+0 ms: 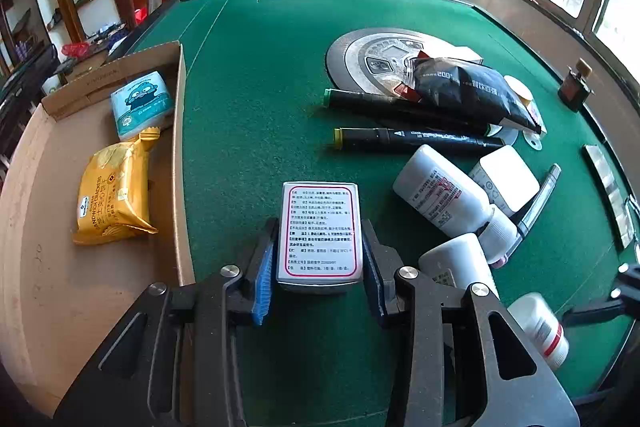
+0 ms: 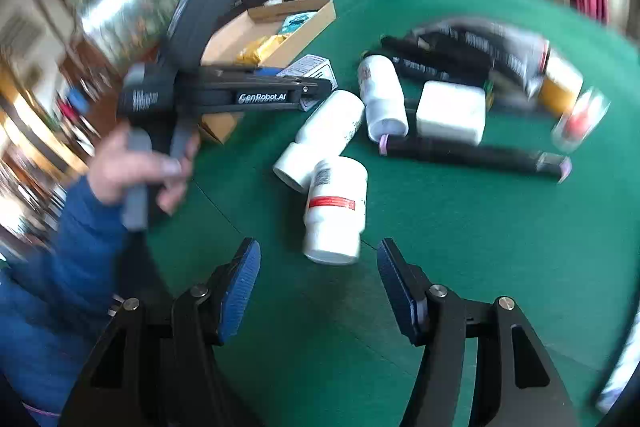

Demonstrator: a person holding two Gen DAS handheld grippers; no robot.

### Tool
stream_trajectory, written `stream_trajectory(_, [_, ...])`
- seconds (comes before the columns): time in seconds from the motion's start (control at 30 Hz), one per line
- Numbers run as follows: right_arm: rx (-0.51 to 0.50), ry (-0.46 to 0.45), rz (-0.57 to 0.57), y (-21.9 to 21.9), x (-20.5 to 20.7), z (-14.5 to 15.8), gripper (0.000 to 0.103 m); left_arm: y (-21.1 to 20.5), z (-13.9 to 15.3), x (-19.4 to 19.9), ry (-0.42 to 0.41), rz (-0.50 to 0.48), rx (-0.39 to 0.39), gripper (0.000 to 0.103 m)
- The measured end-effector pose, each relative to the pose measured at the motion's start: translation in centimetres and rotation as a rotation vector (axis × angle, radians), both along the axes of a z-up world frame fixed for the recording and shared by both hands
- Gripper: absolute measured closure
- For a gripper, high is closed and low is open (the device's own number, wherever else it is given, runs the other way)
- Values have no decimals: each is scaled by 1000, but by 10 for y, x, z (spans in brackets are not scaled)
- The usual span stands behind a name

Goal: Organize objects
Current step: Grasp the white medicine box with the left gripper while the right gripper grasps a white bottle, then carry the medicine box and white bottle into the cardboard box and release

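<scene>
Lower centre of the left wrist view: left gripper point(image 1: 320, 259) clamped on a small white box point(image 1: 320, 233), printed face up, pads pressing both long sides; whether the box is lifted or resting on the green table point(image 1: 260, 87) cannot be told. Left of frame: cardboard tray point(image 1: 178, 147) holding a yellow cracker pack point(image 1: 114, 191) and a blue tissue pack point(image 1: 140, 105), with bare floor in its lower part. Right of frame: loose pile of white bottles point(image 1: 440, 187), two black markers point(image 1: 416, 139) and a black pouch point(image 1: 472, 89). Right wrist view, bottom: right gripper point(image 2: 318, 279) with jaws wide apart and nothing between them, hanging just short of a red-banded bottle point(image 2: 336, 207); this view is blurred, so finer detail is unreliable. Step judged in hand: carrying the box to the tray. Handling notes, as judgement: hold the squeeze even, since the box is light card and may buckle or twist out; lift it above the tray wall before crossing; set it flat on the bare floor below the cracker pack, not on top of it; release only once it rests. Right gripper is best kept off the bottles, which may roll.
</scene>
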State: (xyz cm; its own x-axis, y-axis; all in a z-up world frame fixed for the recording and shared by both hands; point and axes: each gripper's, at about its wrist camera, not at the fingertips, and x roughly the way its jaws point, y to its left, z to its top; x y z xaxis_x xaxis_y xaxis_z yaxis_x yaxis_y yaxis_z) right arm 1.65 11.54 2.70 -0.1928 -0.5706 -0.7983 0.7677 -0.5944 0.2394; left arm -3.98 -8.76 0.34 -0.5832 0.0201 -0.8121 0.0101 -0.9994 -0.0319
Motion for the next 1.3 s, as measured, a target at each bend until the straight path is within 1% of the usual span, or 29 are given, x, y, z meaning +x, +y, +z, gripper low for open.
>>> stream_trajectory(0.07, [55, 131, -26, -6, 3, 7, 41, 0, 0, 0, 2, 1, -6, 65])
stream_trajectory(0.1, [77, 157, -24, -10, 2, 7, 41, 1, -1, 0, 3, 2, -13, 65])
stream_trajectory(0.13, [93, 159, -19, -14, -2, 6, 41, 2, -1, -1, 4, 4, -20, 65])
stream_trajectory(0.2, [88, 129, -22, -22, -8, 1, 41, 5, -3, -1, 6, 5, -46, 65])
stream_trajectory(0.27, [99, 127, -46, -24, -16, 0, 46, 8, -5, -1, 8, 5, -68, 65])
stream_trajectory(0.3, [110, 127, -56, -26, -17, -3, 58, 9, -5, -1, 11, 4, -71, 65])
stream_trajectory(0.37, [117, 89, -75, -23, -22, -8, 69, 9, -5, -2, 11, 5, -71, 65])
stream_trajectory(0.47, [92, 76, -119, -18, -26, -11, 69, 8, -5, -2, 16, 9, -68, 66])
stream_trajectory(0.53, [86, 67, -142, -11, -28, -10, 69, 4, -4, -2, 20, 13, -43, 68])
stream_trajectory(0.6, [83, 61, -139, -11, -29, -11, 69, 2, -3, -3, 21, 13, -21, 68])
stream_trajectory(0.73, [117, 98, -144, -15, -23, -12, 69, 7, -5, -5, 19, 13, -66, 68])
stream_trajectory(0.8, [107, 100, -150, -15, -22, -13, 69, 8, -6, -6, 22, 10, -83, 68])
stream_trajectory(0.87, [107, 99, -149, -15, -21, -14, 69, 9, -7, -8, 30, 11, -90, 64])
stream_trajectory(1.0, [111, 104, -157, -17, -21, -15, 69, 8, -8, -9, 31, 12, -86, 64])
stream_trajectory(1.07, [104, 101, -167, -17, -21, -14, 69, 7, -7, -8, 35, 13, -69, 68])
stream_trajectory(1.1, [98, 99, -172, -16, -21, -14, 69, 3, -4, -6, 43, 8, -28, 68])
stream_trajectory(1.13, [91, 95, -177, -16, -21, -14, 69, 2, -2, -6, 44, 2, -7, 68])
stream_trajectory(1.3, [54, 91, -214, -5, -21, -6, 69, -3, 4, -3, 59, -6, 54, 68])
